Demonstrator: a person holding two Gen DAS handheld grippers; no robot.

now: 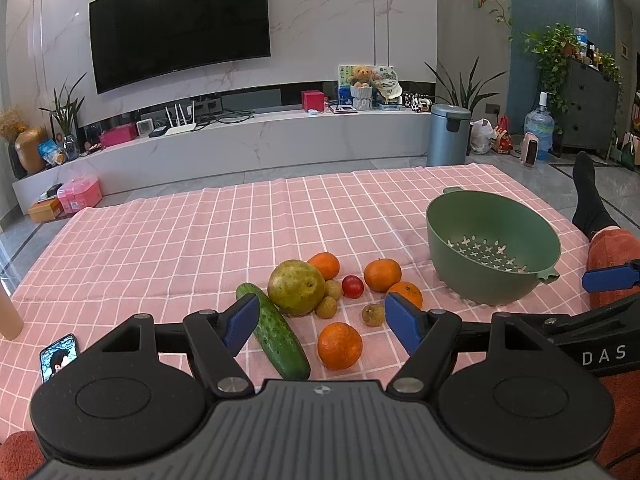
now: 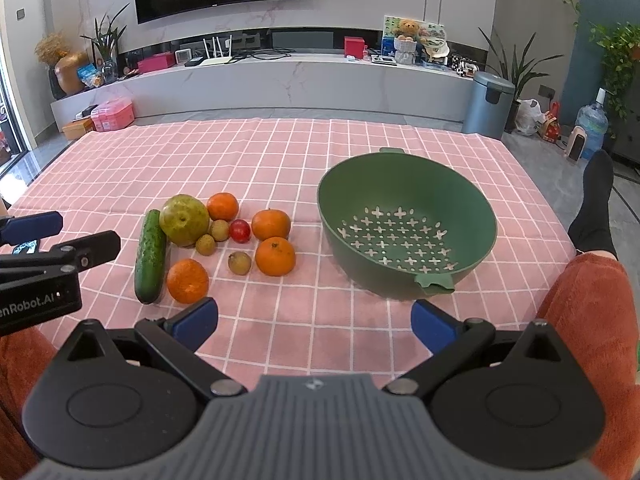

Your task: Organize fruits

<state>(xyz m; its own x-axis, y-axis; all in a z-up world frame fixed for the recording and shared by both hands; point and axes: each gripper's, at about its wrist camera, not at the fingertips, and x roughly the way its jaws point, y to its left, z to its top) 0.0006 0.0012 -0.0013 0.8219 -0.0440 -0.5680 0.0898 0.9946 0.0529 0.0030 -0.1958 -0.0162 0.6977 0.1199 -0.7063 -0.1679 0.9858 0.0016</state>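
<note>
A cluster of produce lies on the pink checked cloth [image 1: 160, 248]: a cucumber [image 1: 276, 334], a large green-yellow pear-like fruit [image 1: 296, 288], several oranges [image 1: 340, 346], a small red tomato [image 1: 353, 286] and small brown longans [image 1: 373, 314]. An empty green colander [image 1: 492, 246] stands to their right. My left gripper [image 1: 320, 320] is open and empty, just short of the fruits. In the right wrist view the fruits [image 2: 186, 220] and the colander [image 2: 406, 226] lie ahead. My right gripper [image 2: 314, 318] is open and empty near the front edge.
A phone [image 1: 58, 356] lies on the cloth at the left. My leg in orange trousers and a black sock [image 2: 596, 208] is at the right of the table. A TV wall, a low shelf and a blue bin [image 1: 448, 134] stand behind.
</note>
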